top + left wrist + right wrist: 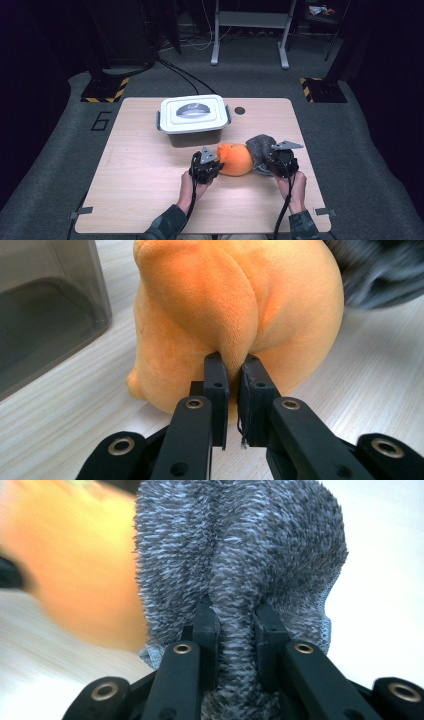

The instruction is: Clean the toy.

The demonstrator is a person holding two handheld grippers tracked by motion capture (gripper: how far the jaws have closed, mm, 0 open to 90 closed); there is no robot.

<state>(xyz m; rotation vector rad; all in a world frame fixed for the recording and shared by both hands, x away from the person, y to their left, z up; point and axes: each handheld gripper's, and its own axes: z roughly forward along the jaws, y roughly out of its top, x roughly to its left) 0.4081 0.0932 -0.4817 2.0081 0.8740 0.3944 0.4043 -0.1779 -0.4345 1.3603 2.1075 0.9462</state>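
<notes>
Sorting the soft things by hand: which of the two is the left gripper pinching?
The orange plush. The left gripper has its jaws closed on a fold of it; the fuzzy grey cloth is pinched by the right gripper.

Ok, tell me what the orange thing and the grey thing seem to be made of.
Orange toy: seems short-pile plush, matte and velvety, puckering where the left gripper pinches it.
Grey cloth: looks like shaggy chenille or microfibre, with fuzzy tufts and a knit edge, bunched in the right gripper.

Desk (150,200) is lit evenly from above, but the room around it goes almost black. The high view is soft and low-res. The right gripper view blows out white at right, and the orange plush (75,555) behind is badly blurred.
</notes>
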